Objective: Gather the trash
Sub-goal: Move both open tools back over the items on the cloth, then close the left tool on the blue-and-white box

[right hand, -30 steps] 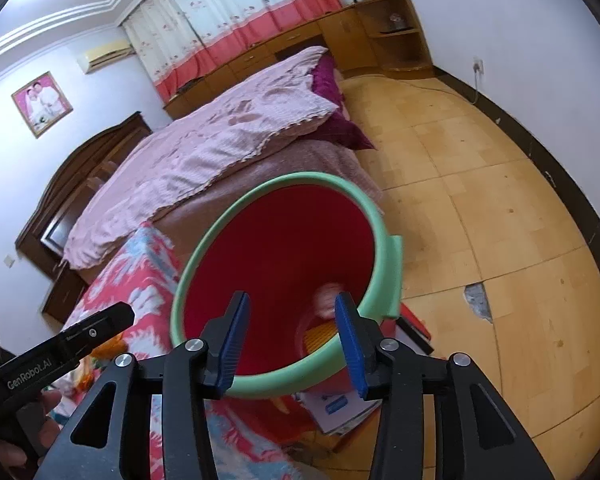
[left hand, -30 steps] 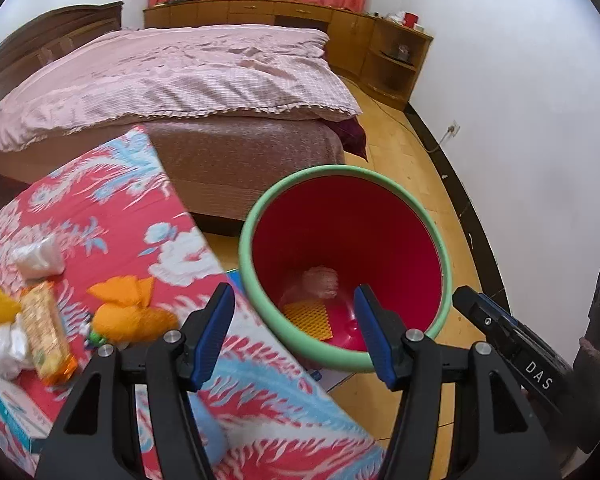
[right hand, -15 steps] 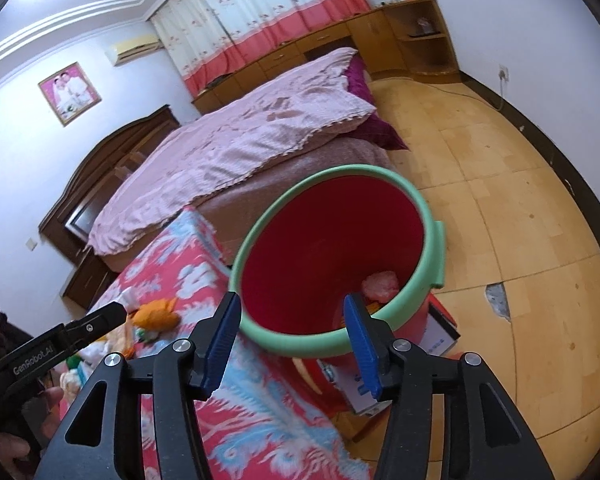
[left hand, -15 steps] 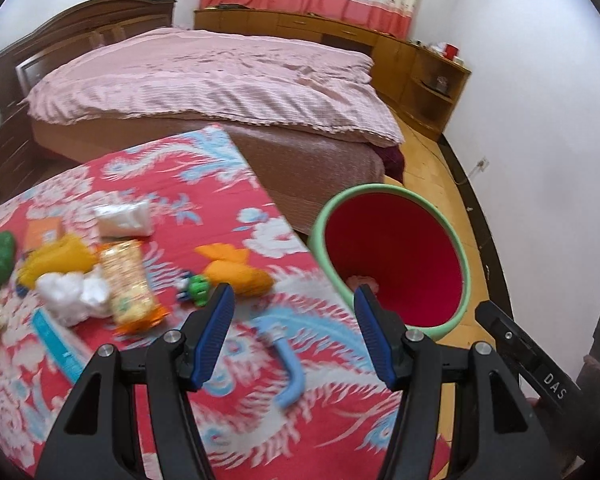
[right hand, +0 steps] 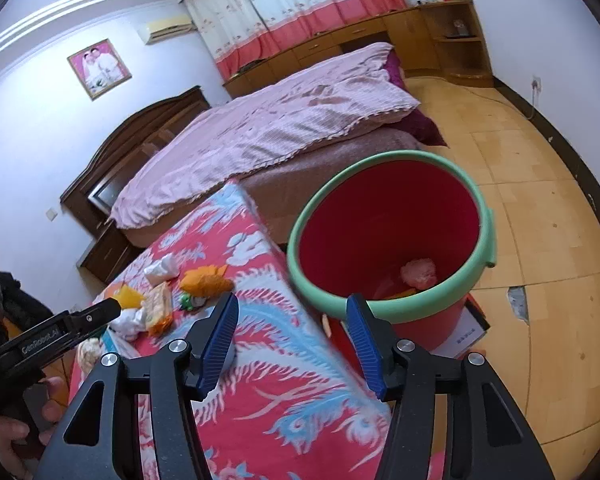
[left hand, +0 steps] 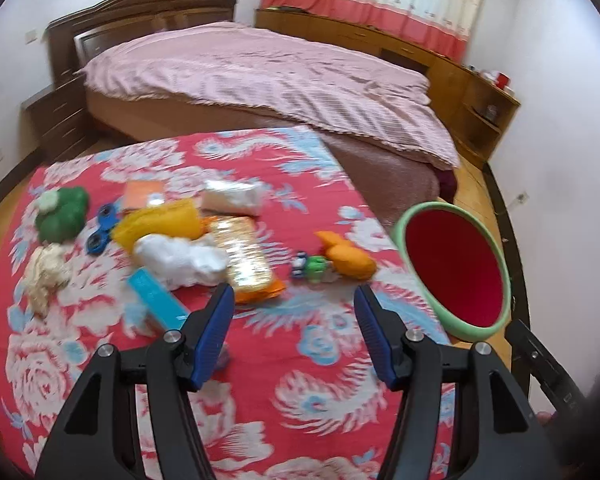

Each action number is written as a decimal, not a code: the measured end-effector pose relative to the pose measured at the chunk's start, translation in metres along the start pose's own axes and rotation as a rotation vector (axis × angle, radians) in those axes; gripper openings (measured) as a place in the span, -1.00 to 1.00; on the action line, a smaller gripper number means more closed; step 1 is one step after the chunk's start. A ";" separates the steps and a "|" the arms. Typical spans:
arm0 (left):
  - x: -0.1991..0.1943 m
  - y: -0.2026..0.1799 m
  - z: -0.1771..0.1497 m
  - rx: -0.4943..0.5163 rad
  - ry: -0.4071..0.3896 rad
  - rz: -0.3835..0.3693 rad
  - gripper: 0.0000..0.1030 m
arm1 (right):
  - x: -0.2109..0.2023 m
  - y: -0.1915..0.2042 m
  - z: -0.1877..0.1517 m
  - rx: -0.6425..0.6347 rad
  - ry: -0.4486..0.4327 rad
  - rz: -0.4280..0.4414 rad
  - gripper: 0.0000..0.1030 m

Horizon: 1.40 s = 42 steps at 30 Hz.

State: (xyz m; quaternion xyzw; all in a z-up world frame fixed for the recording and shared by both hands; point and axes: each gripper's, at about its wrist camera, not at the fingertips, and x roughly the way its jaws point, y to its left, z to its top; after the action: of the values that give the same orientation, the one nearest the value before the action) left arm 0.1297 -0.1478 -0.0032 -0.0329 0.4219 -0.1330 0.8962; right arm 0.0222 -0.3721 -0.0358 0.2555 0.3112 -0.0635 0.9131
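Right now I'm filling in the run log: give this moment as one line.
left gripper: open, empty, over table litter | right gripper: jaws just opening, empty, near red bucket | bucket: crumpled wad inside | orange wrapper: on tablecloth

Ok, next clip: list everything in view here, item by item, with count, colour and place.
tablecloth: one, red floral, covering the table
bucket: one, red with green rim, on the floor beside the table, pink crumpled scrap inside
snack packet: one, orange and clear, mid table
white crumpled paper: one, left of the packet
orange wrapper: one, near the table's bucket side
yellow bag: one, behind the white paper
green toy: one, far left
blue spinner: one, beside the green toy
bed: one, pink cover, behind the table
left tool: open, empty, over the table
right tool: jaws just been opening, empty, by the bucket
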 end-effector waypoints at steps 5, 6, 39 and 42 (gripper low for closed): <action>0.000 0.020 -0.003 -0.035 -0.006 0.061 0.21 | 0.006 0.011 -0.006 -0.020 0.023 0.010 0.19; 0.000 0.023 -0.004 -0.039 -0.007 0.070 0.21 | 0.006 0.012 -0.008 -0.022 0.026 0.011 0.19; 0.028 0.086 -0.033 -0.203 0.079 0.057 0.20 | 0.055 0.063 -0.040 -0.167 0.190 0.029 0.20; 0.025 0.091 -0.036 -0.199 0.073 0.046 0.20 | 0.060 0.071 -0.043 -0.195 0.195 0.031 0.20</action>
State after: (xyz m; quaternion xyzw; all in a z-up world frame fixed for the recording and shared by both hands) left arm 0.1361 -0.0652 -0.0606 -0.1072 0.4663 -0.0710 0.8752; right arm 0.0668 -0.2863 -0.0710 0.1752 0.3993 0.0065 0.8999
